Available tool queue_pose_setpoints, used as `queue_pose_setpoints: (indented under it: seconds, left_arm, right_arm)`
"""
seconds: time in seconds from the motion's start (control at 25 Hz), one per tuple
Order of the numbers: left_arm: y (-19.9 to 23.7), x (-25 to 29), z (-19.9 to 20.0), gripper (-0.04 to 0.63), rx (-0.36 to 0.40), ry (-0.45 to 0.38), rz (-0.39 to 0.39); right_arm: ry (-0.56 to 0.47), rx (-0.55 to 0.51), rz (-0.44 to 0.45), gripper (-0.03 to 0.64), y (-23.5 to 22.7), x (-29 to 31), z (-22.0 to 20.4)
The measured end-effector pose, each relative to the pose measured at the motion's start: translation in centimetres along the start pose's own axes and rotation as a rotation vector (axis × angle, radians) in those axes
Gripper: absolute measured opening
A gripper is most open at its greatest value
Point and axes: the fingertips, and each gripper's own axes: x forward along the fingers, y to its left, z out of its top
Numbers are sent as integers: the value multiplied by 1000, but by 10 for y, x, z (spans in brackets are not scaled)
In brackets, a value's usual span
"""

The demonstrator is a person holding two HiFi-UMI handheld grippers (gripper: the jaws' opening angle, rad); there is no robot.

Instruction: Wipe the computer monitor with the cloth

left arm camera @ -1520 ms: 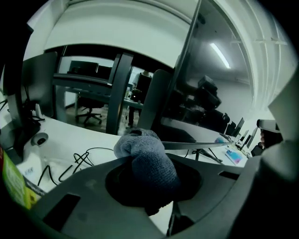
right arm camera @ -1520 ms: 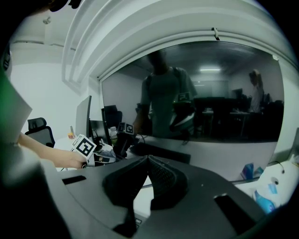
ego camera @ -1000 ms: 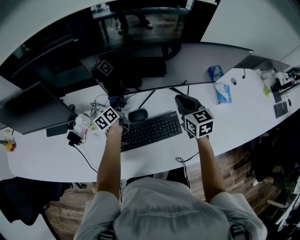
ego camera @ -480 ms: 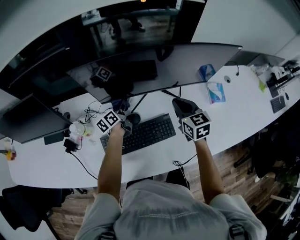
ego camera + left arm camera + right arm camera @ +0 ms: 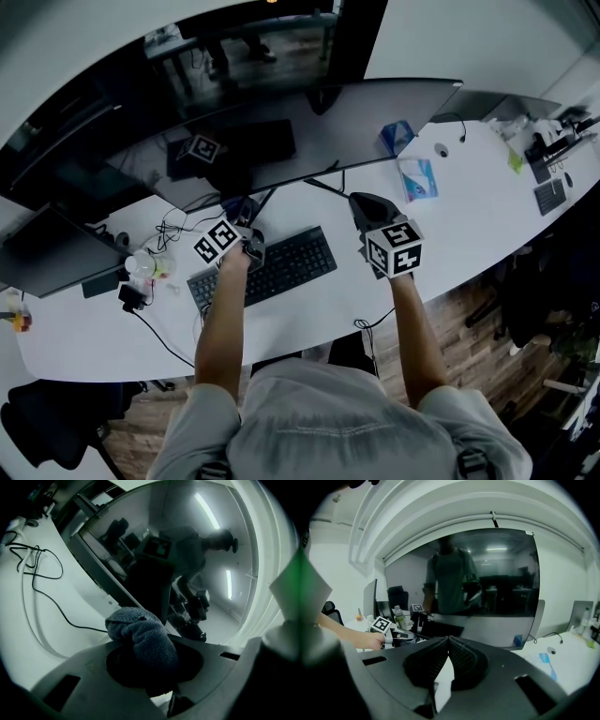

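The wide curved monitor stands dark along the back of the white desk. My left gripper is over the keyboard's far edge, near the monitor's stand, shut on a bunched blue-grey cloth. In the left gripper view the cloth bulges out between the jaws, just short of the lower part of the screen. My right gripper hovers right of the keyboard, below the screen's lower edge. Its jaws meet at the tips with nothing between them, and they face the monitor.
A black keyboard lies in front of the monitor. Tangled cables and a bottle sit to the left by a second dark screen. A tissue pack, a blue box and small gadgets lie to the right.
Both grippers have drifted rightward along the desk relative to the keyboard. The left one, still holding the cloth, now covers the spot where the mouse showed.
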Motion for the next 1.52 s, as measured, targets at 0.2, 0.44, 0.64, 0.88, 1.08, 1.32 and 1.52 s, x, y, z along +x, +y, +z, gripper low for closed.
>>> queue_pose_setpoints:
  seconds: [0.2,0.44,0.64,0.88,1.08,1.32,1.52]
  left_arm:
    - [-7,5,-6,83,3,-4,4]
    - [-17,14,-16,83,-27,-5,3]
    - [-32,29,-30,83,-43,19,-25]
    - [-51,47,-49,83,-56,29,-38]
    - [-72,67,-67,83,-58,49,-61]
    - [-100,94,-96,83,-42,89,-84]
    - [-126,117,-119,83,-26,118,-99]
  right_arm:
    - [4,12,-5,2,-11,-6,-4]
    - [10,21,-5,2,-24,-9,-8]
    - [20,29,-10,2,-39,-14,-14]
    - [30,34,-20,2,-62,-24,-20]
    - [33,39,-31,2,-89,-32,-24]
    - [42,46,-38,2,-122,-41,-32]
    - [40,48,-35,2,-151,-49,-36]
